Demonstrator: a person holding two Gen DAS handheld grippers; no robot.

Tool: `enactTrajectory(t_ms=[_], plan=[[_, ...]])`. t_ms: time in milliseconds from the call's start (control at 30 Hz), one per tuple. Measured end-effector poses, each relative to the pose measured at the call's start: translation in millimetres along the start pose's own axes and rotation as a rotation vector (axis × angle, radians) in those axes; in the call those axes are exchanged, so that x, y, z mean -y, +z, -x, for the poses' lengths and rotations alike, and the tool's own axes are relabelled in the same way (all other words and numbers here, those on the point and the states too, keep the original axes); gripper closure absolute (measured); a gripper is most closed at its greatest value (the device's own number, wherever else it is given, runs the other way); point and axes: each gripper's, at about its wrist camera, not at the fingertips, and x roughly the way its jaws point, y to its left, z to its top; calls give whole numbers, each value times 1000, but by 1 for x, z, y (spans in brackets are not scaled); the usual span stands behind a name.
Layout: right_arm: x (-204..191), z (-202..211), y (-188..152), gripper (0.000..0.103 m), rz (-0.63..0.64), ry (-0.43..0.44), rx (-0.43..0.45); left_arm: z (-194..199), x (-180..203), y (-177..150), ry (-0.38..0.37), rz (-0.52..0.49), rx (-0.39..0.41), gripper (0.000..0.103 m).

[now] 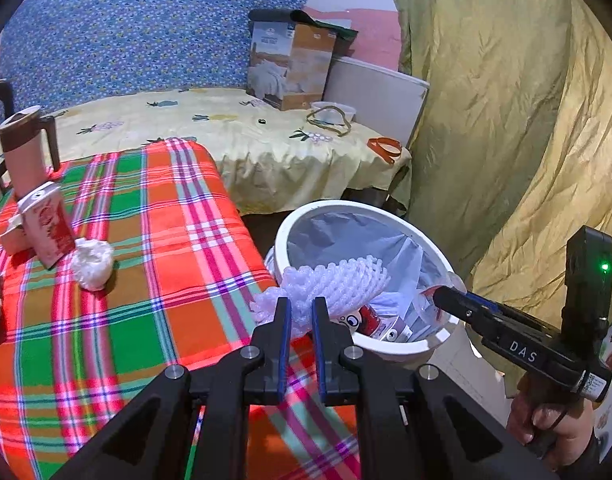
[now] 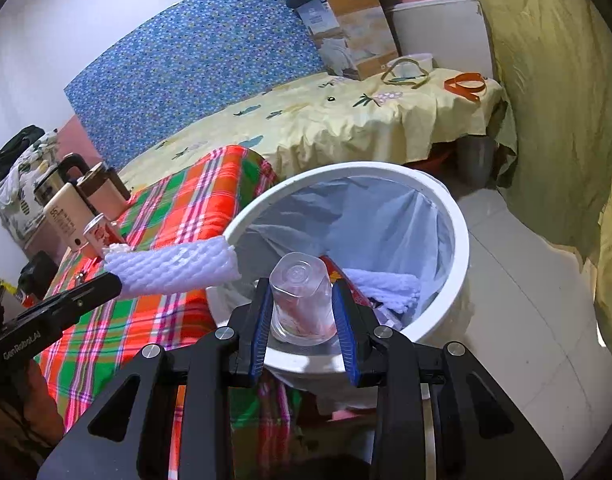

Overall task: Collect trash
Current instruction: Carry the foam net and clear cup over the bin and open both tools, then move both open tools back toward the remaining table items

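Note:
My left gripper (image 1: 301, 310) is shut on a white foam net sleeve (image 1: 338, 284) that reaches over the rim of the white trash bin (image 1: 301, 210). Seen from the right wrist, the same foam net sleeve (image 2: 173, 266) sticks out of the left gripper (image 2: 115, 282) beside the bin's rim (image 2: 462, 240). My right gripper (image 2: 301, 300) is shut on a clear plastic cup (image 2: 301, 300) held over the bin's near edge; the left wrist view shows this right gripper (image 1: 438, 296) at the bin's right rim. Inside the bin lie another foam net (image 2: 390, 286) and a red carton (image 1: 370, 320).
On the plaid tablecloth (image 1: 165, 240) remain a red carton (image 1: 49, 224), a crumpled white wad (image 1: 91, 264) and a brown-lidded mug (image 1: 23, 152). Behind is a bed in a yellow sheet (image 1: 233, 128) with a cardboard box (image 1: 289, 60). A green curtain (image 1: 506, 120) hangs right.

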Motion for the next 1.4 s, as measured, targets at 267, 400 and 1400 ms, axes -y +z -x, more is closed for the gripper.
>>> enactTrajectory(t_ms=[267,400,1400], plan=[[12,-5,1,70,-17,-21,-18,-29,12,9,-19,-27,-30,93],[16,-8,1,70,-21,-27,-30,-44,17,12,-29,-40,-47,93],[3,6,0,50,0,-13,-9,-24,2,8,-46,0,-28,88]])
